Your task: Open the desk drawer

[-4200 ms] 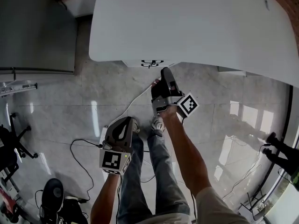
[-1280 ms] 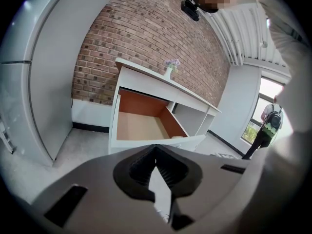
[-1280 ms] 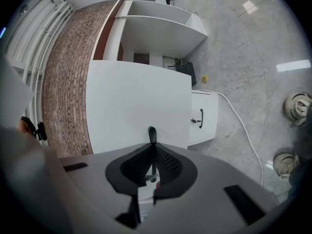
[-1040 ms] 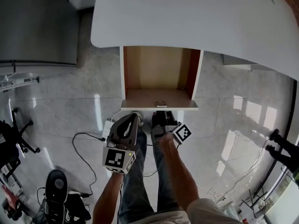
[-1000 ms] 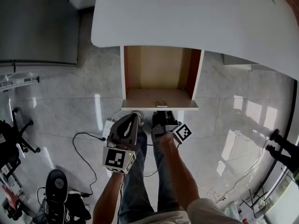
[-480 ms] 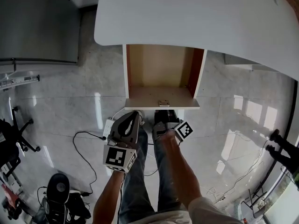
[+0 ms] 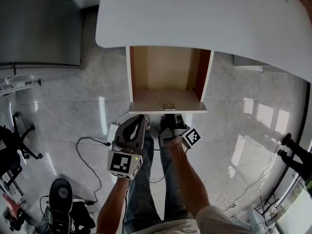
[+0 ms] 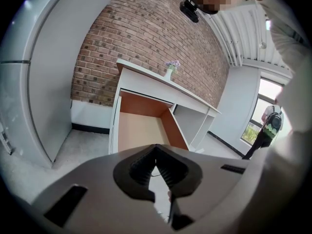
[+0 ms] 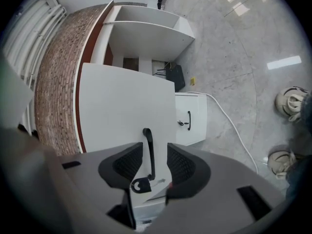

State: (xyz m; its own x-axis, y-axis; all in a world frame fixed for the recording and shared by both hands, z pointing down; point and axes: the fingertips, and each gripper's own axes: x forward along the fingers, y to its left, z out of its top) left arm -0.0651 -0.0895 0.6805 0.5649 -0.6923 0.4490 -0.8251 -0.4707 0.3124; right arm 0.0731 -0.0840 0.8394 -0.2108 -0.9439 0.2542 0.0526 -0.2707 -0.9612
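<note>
The desk drawer [image 7: 165, 77] stands pulled out from under the white desk top [image 7: 204, 18], its wooden inside bare. My right gripper [image 7: 168, 124] sits just in front of the drawer's front edge. In the right gripper view the white drawer front [image 9: 124, 106] fills the middle, and its black handle [image 9: 147, 147], with a key [image 9: 141, 184] hanging below it, lies between the jaws of my right gripper [image 9: 148, 162]. Those jaws have just been opening, and the pads stand clear of the handle. My left gripper [image 7: 137, 126] [image 8: 156, 152] is shut on nothing, low and left of the drawer [image 8: 141, 130].
A grey cabinet [image 7: 39, 28] stands at the left. Cables [image 7: 90, 150] and a chair base [image 7: 17, 145] lie on the tiled floor. Below the desk are a small unit with a black handle [image 9: 189, 121], a white cable [image 9: 234, 126] and the person's shoes [image 9: 291, 104].
Since the oldest frame the drawer has come out from under the desk and the right gripper has drawn back toward the person. Over the last second the drawer and both grippers barely shift.
</note>
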